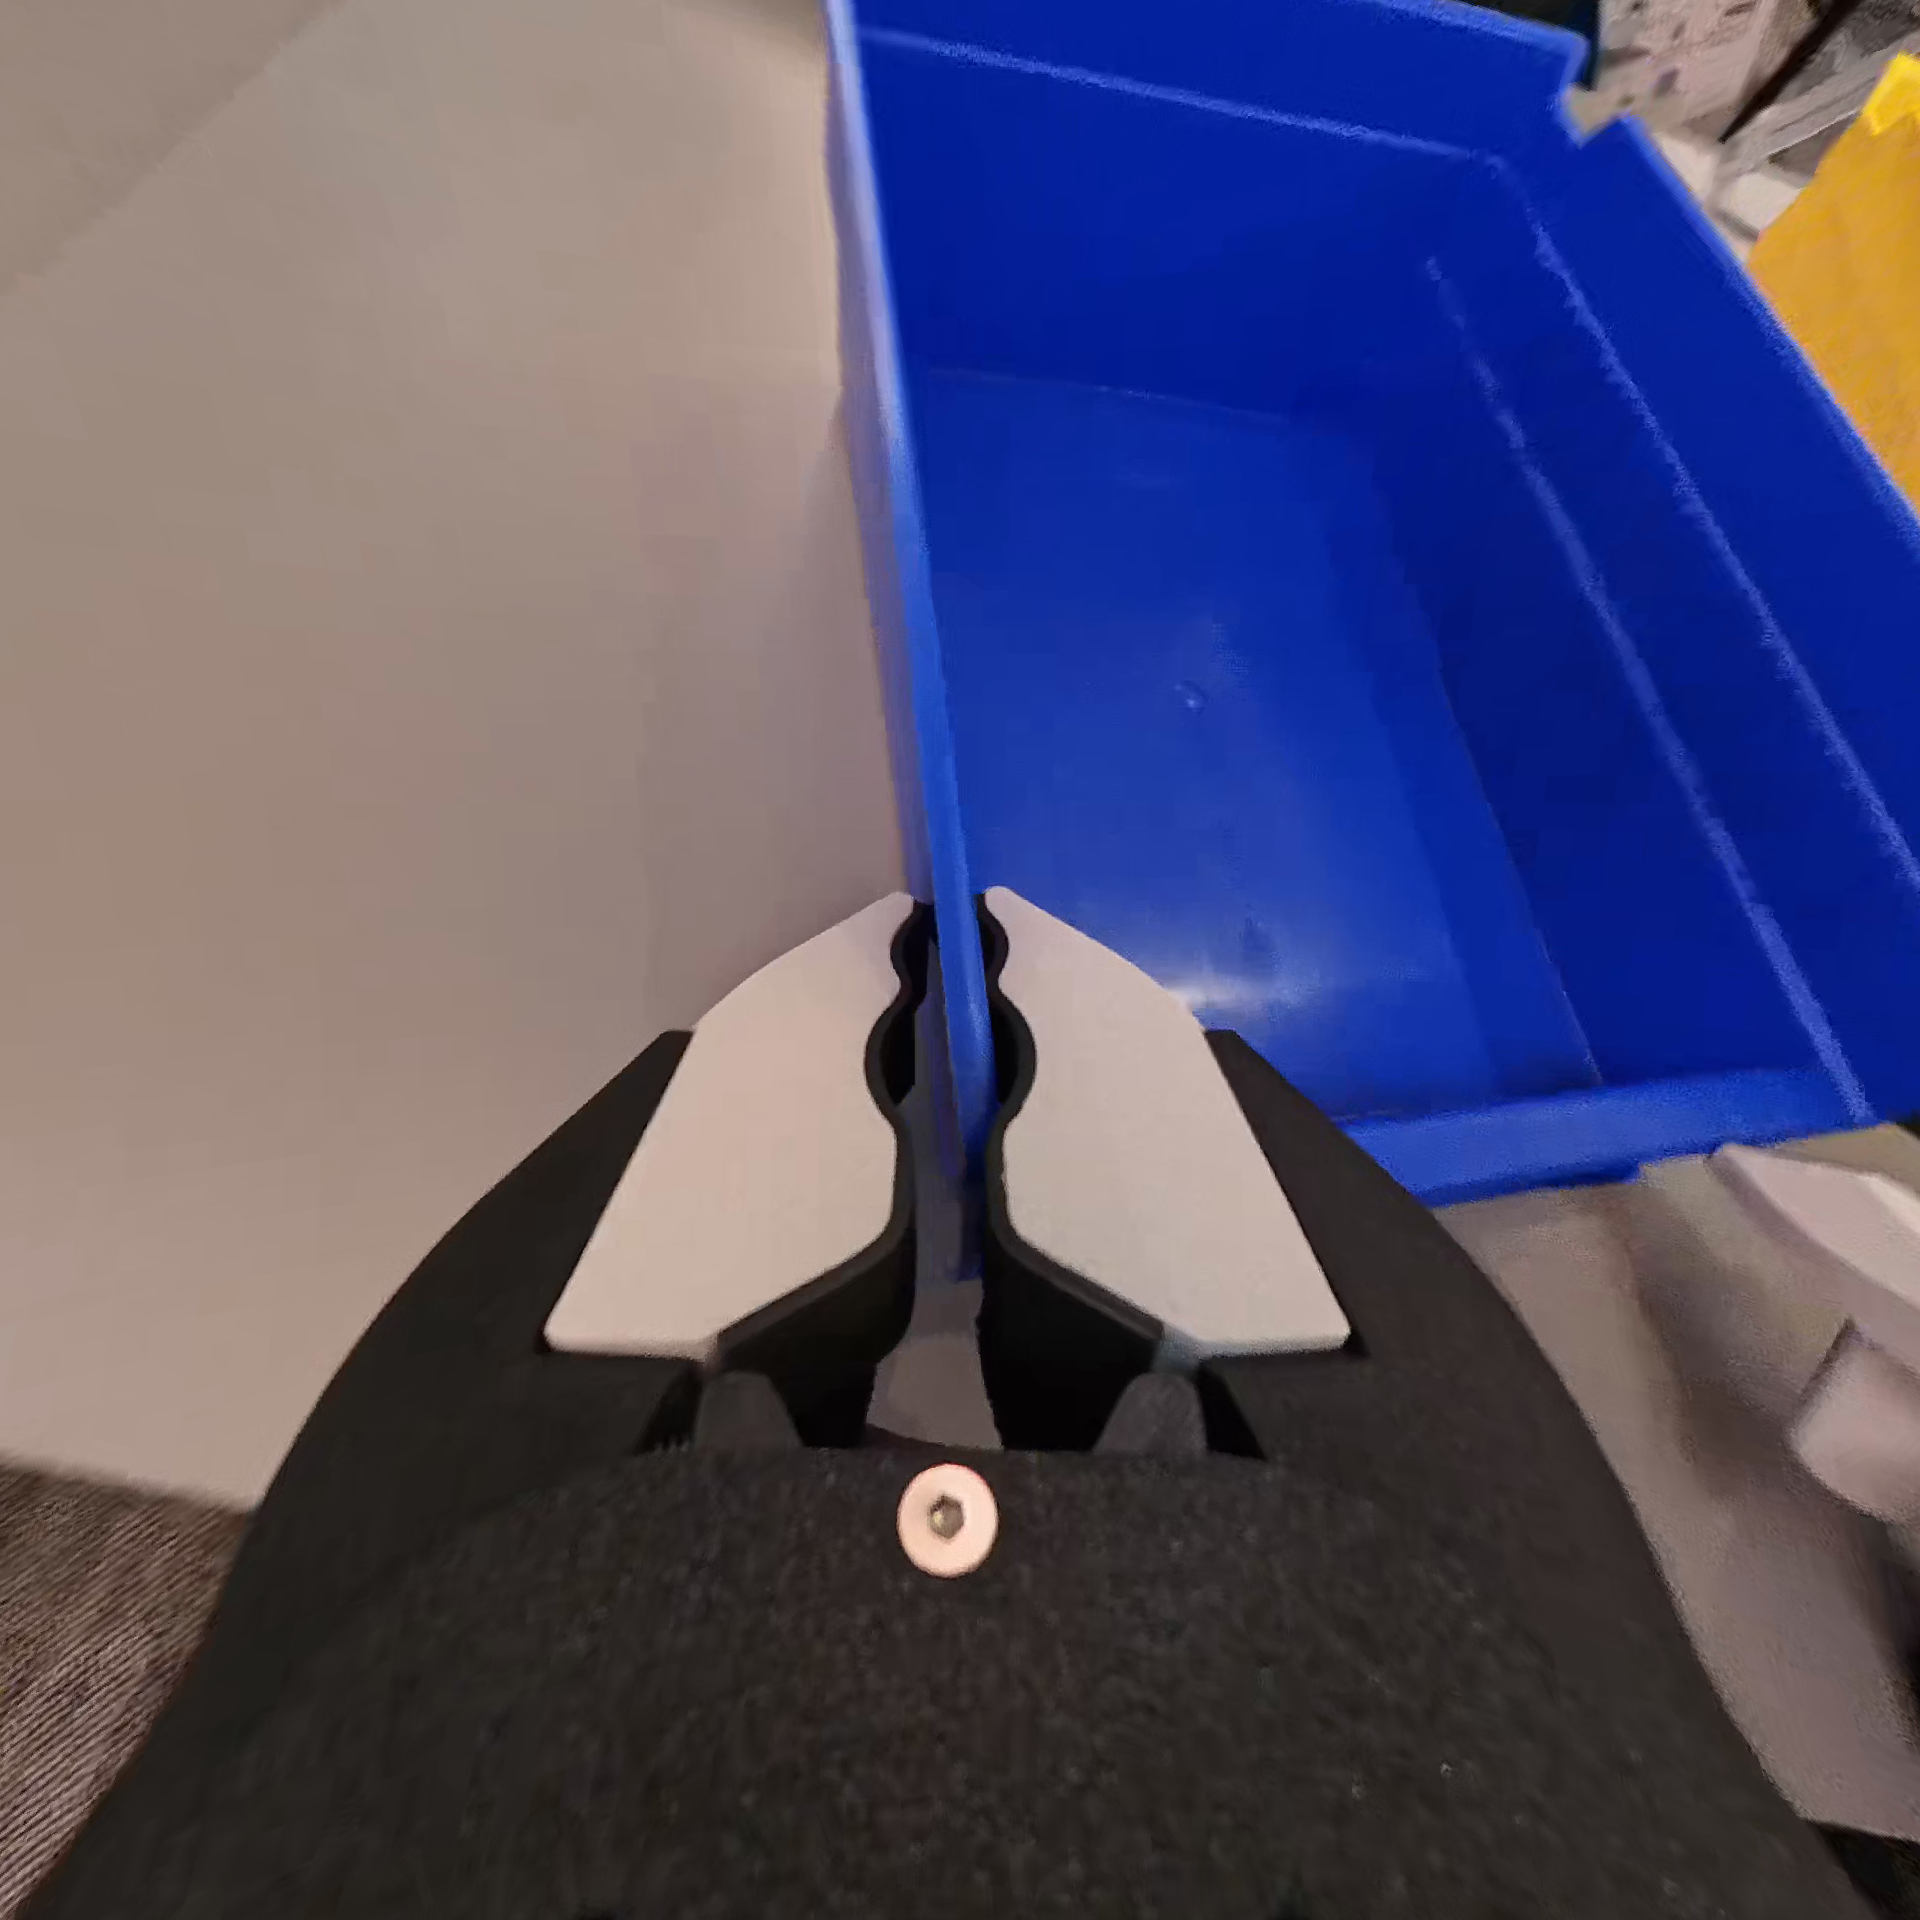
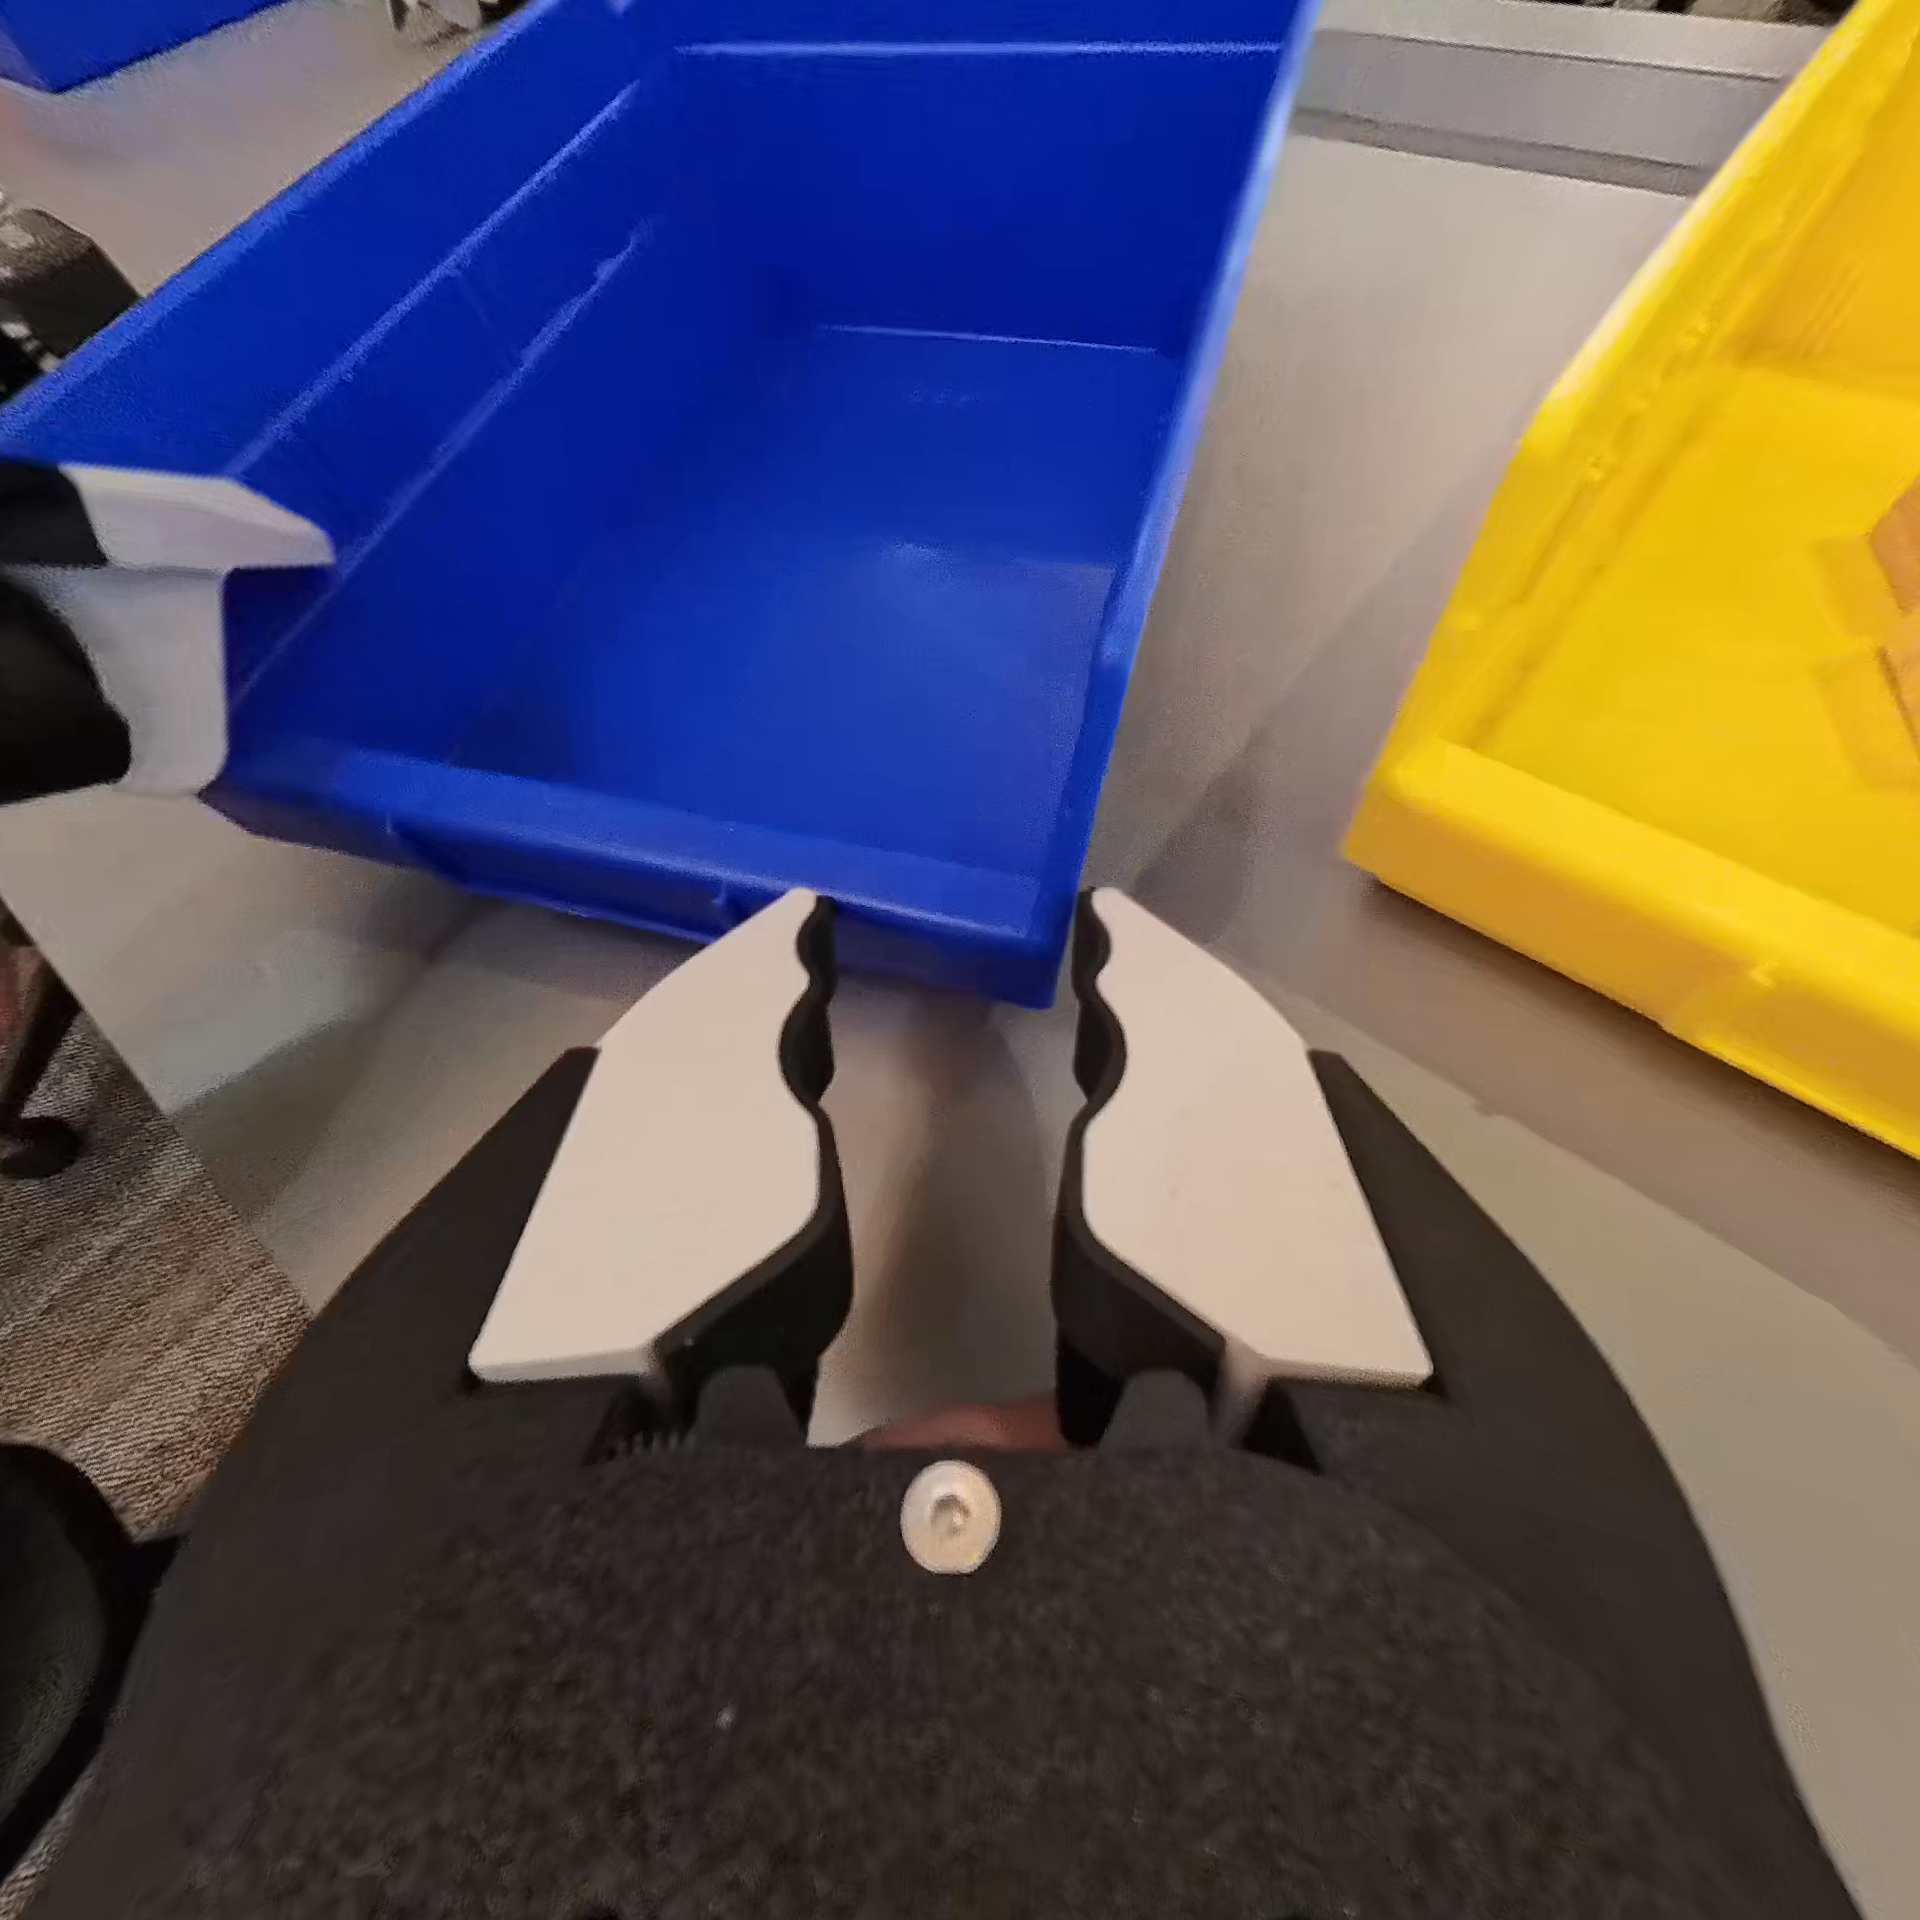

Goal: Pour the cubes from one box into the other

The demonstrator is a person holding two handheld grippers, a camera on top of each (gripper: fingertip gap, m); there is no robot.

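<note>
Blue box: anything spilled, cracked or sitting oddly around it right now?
Nothing stands out. The blue box is empty and looks intact, with no cubes on the grey table. The left gripper is clamped on its side wall; the right gripper is open near its front corner. Wooden cubes lie inside the yellow box.

Workshop-like room: plastic storage bins (image 2: 1714, 644), grey table (image 1: 416, 520), carpet (image 2: 135, 1247)

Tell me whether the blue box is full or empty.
Empty. The blue box shows only its bare floor in both wrist views, with no cubes inside; the left gripper is clamped on its side wall.
</note>
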